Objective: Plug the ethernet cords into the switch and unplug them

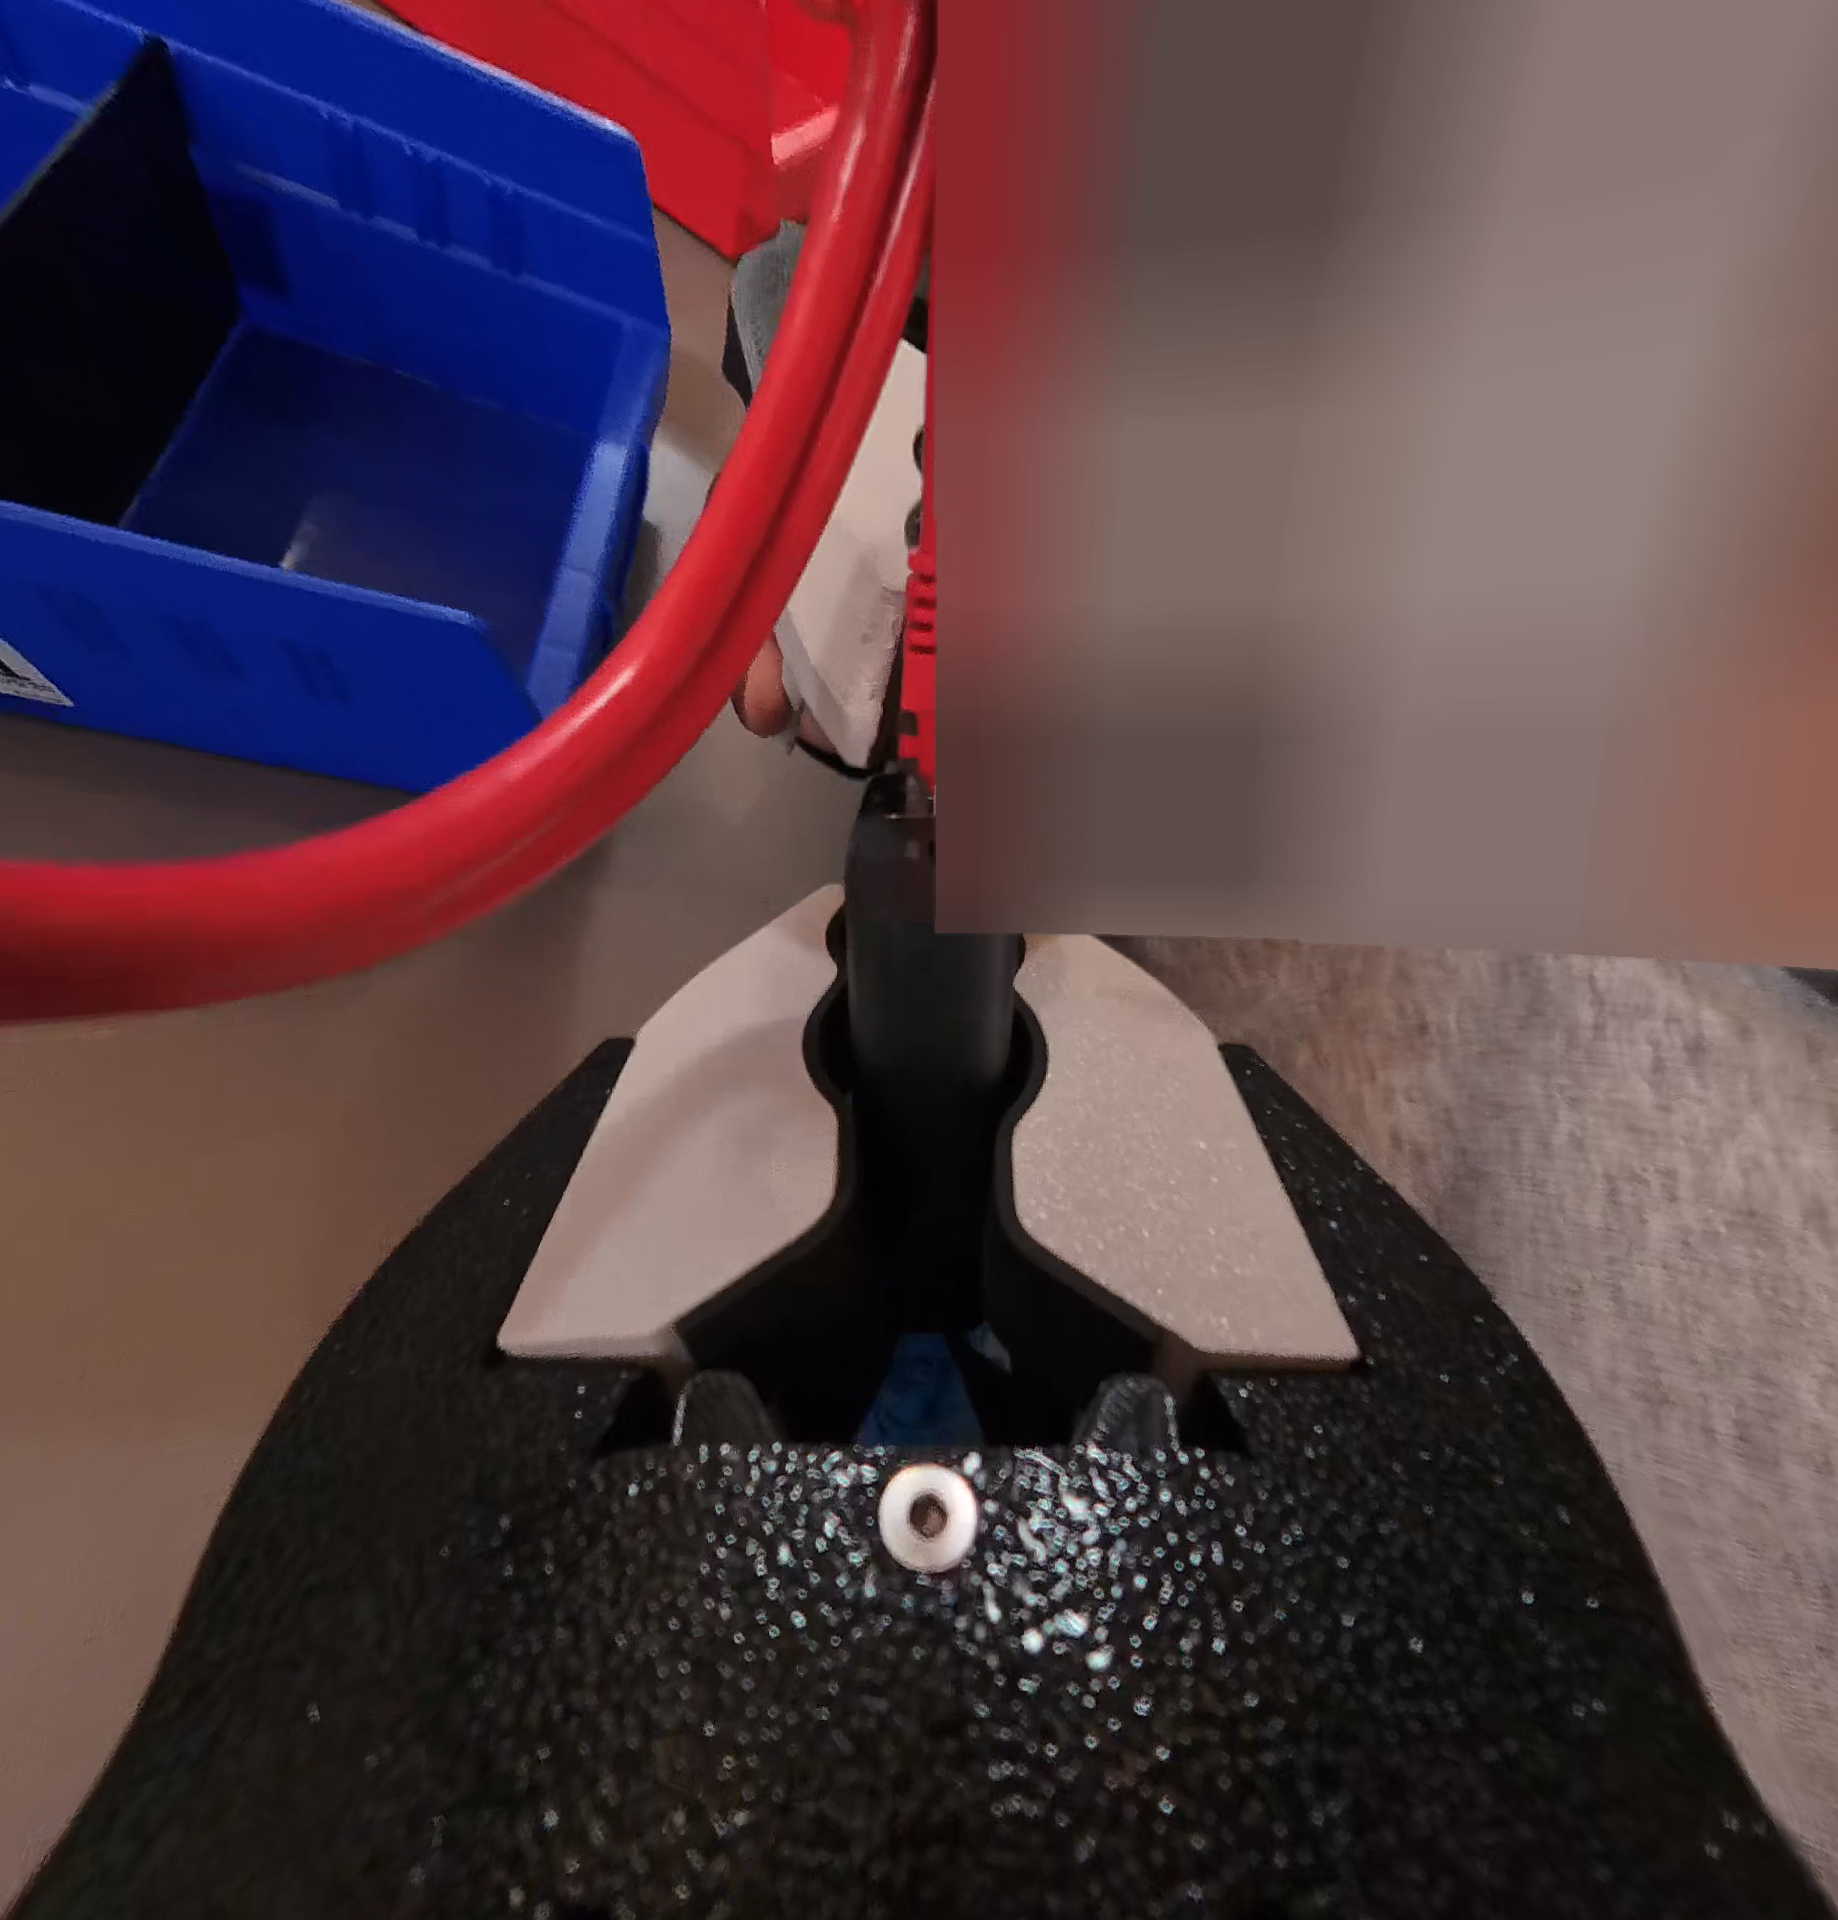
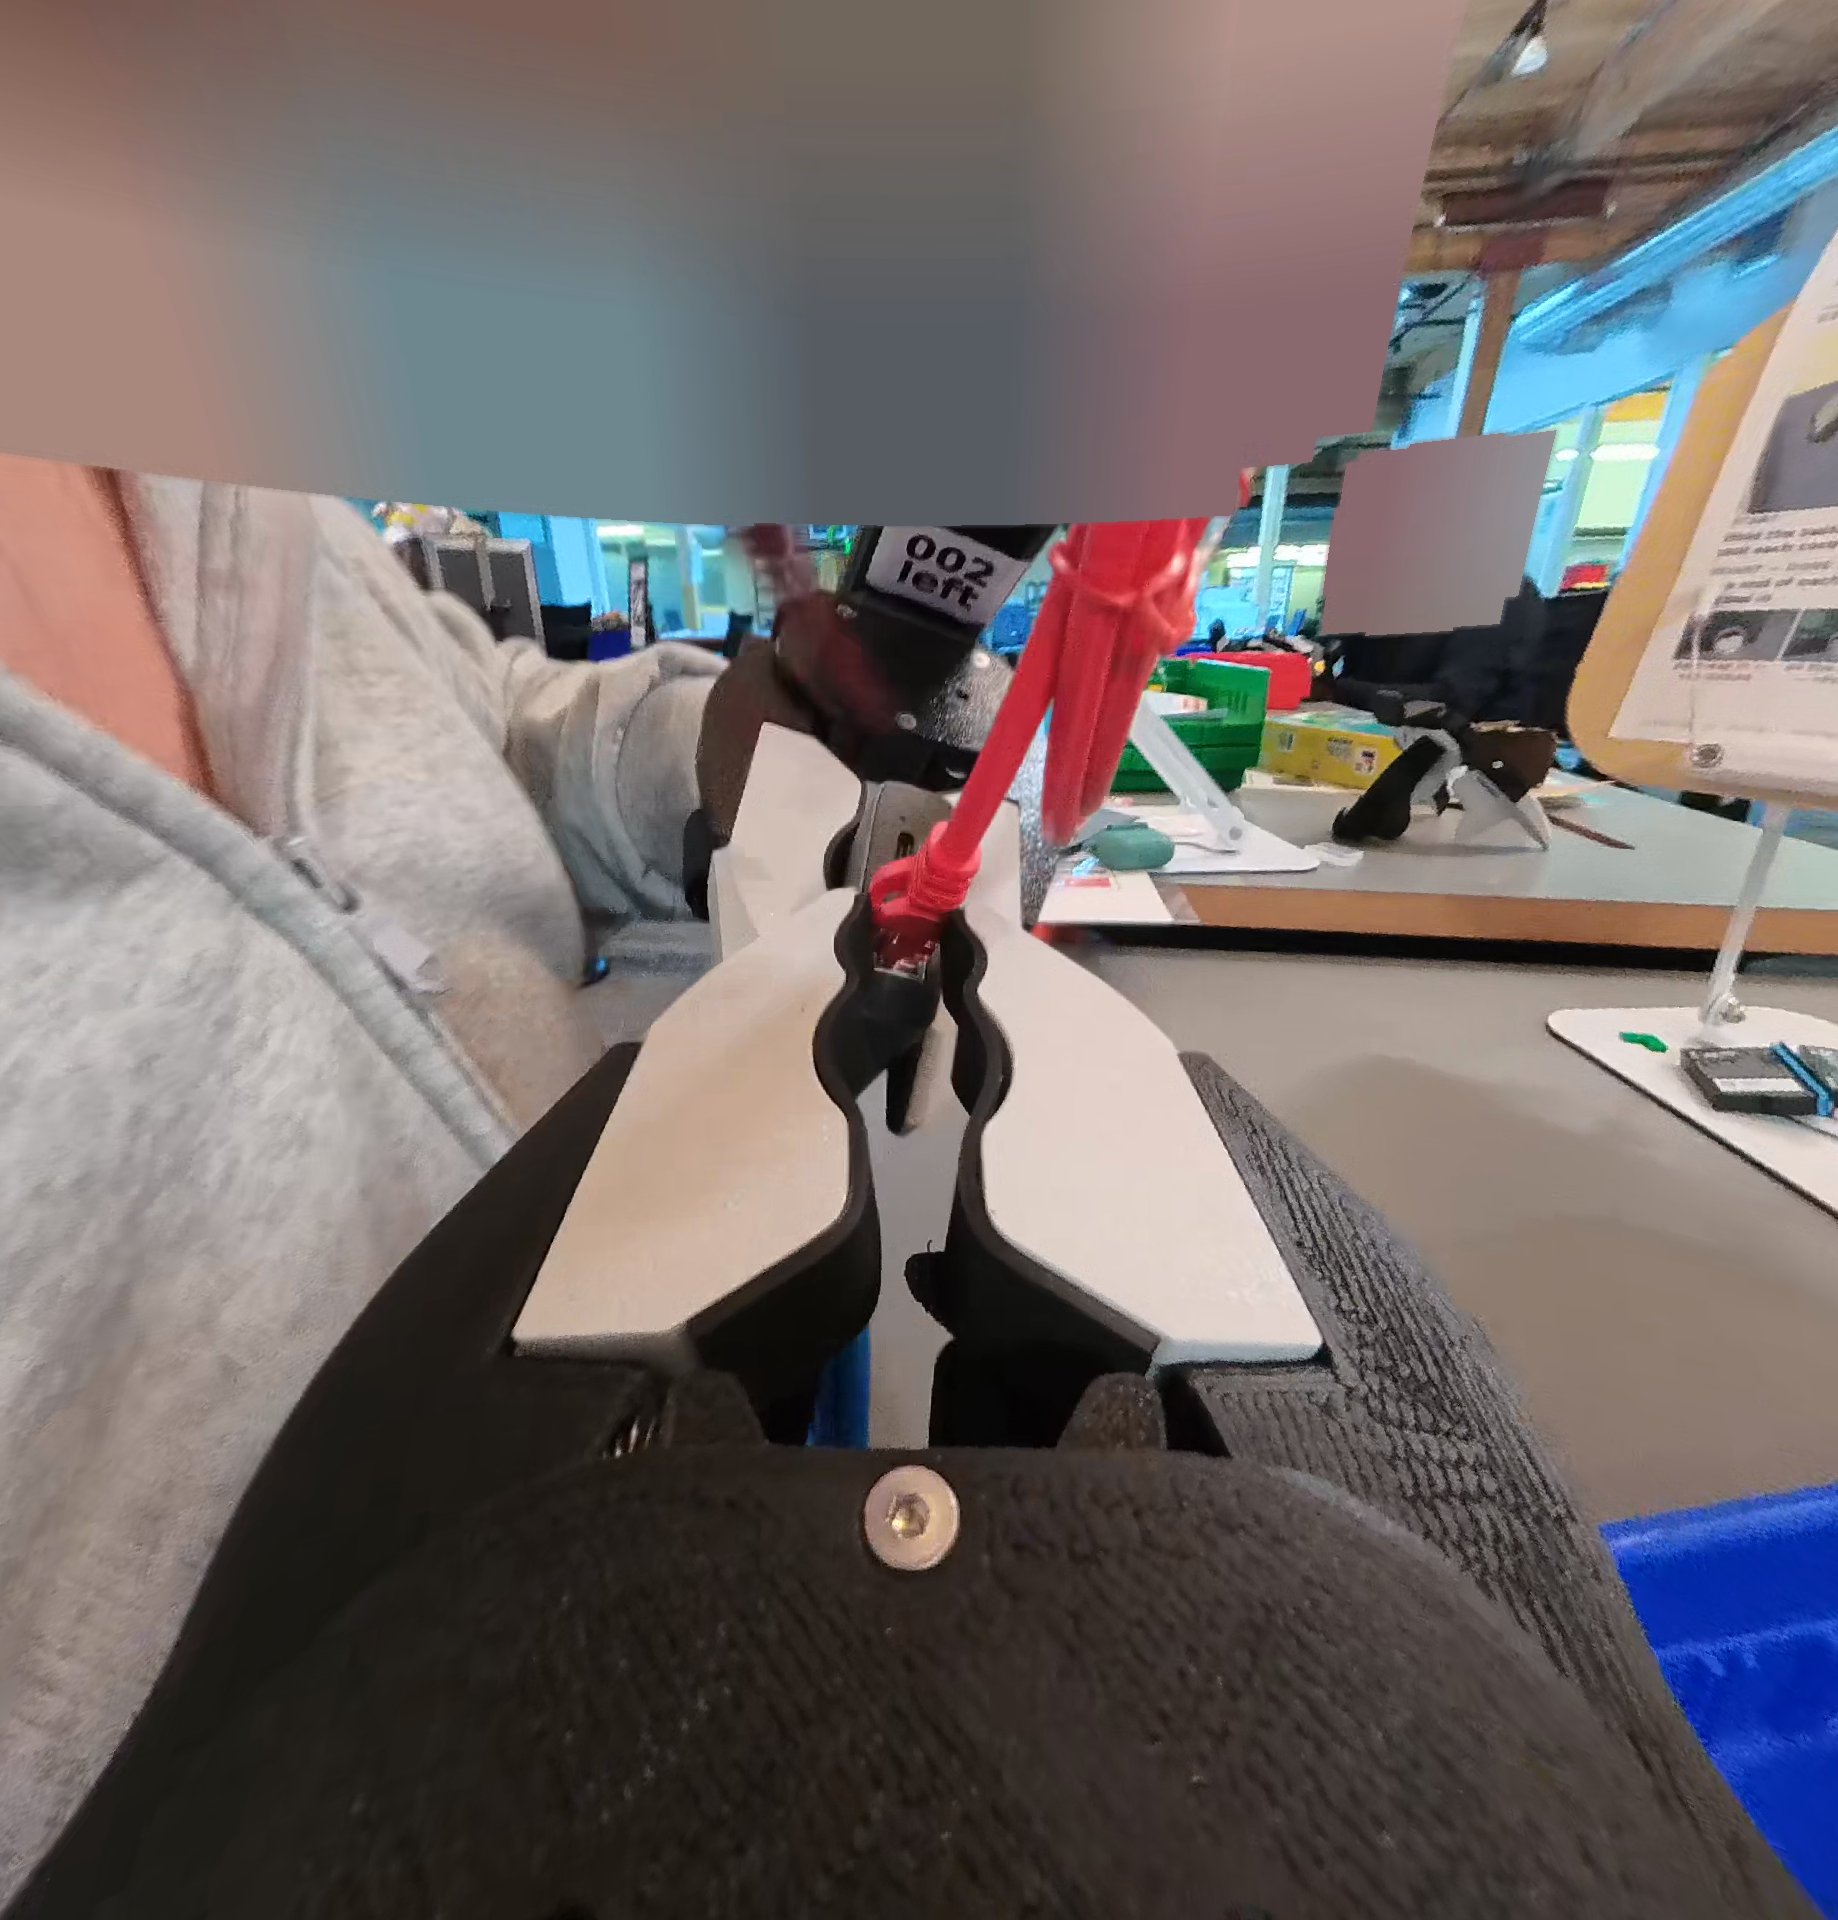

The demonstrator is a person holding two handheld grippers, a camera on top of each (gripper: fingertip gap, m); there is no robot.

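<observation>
Well, our left gripper (image 1: 925, 997) clamped the slim black switch (image 1: 920, 997) edge-on between nearly closed white fingers. Our right gripper (image 2: 910, 935) pinched the red ethernet cord's plug (image 2: 910, 925) at the switch's end, jaws narrowly apart, above the grey table (image 2: 1414, 1143).

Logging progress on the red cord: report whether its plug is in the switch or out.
In. The red plug sits seated in the black switch, its tip hidden inside a port; the right tongs clamp the plug.

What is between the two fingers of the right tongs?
In the right wrist view, the red cord's plug sits between the fingers, entering a black switch.
</observation>
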